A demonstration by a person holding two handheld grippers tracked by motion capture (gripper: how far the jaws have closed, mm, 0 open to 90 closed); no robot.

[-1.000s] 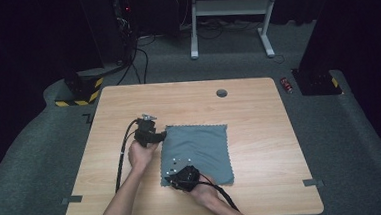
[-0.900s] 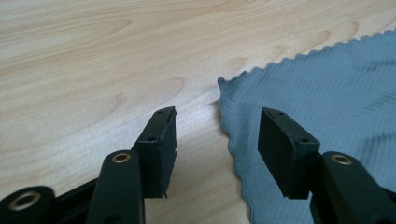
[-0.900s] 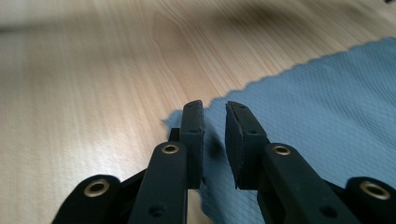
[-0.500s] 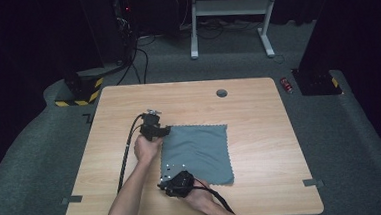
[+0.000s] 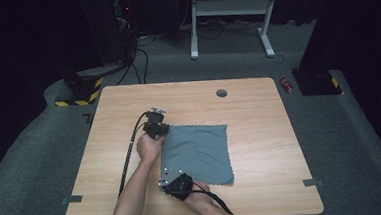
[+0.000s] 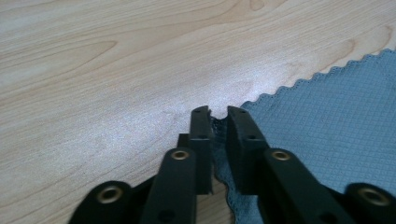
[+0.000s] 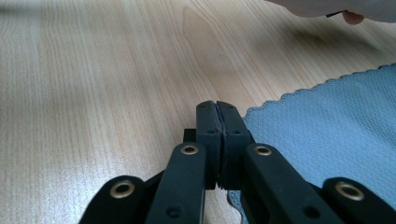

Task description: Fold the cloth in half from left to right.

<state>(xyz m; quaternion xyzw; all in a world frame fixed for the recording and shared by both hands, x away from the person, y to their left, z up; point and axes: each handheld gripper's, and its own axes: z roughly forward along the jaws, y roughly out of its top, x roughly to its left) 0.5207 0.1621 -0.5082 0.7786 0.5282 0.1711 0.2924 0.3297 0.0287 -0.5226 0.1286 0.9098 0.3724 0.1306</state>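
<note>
A grey-blue cloth (image 5: pixel 201 147) with scalloped edges lies flat on the wooden table (image 5: pixel 259 113). My left gripper (image 5: pixel 163 131) is at the cloth's far left corner. In the left gripper view the jaws (image 6: pixel 218 112) stand a narrow gap apart, with the cloth (image 6: pixel 336 121) corner bunched between them. My right gripper (image 5: pixel 167 179) is at the near left corner. In the right gripper view its jaws (image 7: pixel 217 105) are pressed together at the edge of the cloth (image 7: pixel 336 121), pinching the corner.
A round cable hole (image 5: pixel 221 93) sits near the table's far edge. Black cables (image 5: pixel 129 156) trail from both grippers towards the near edge. The person's other hand (image 7: pixel 336 9) shows at the top right of the right gripper view. A red object (image 5: pixel 287 85) lies on the floor.
The right gripper has slid left along the cloth's near edge to its near left corner. The left gripper has stayed at the far left corner.
</note>
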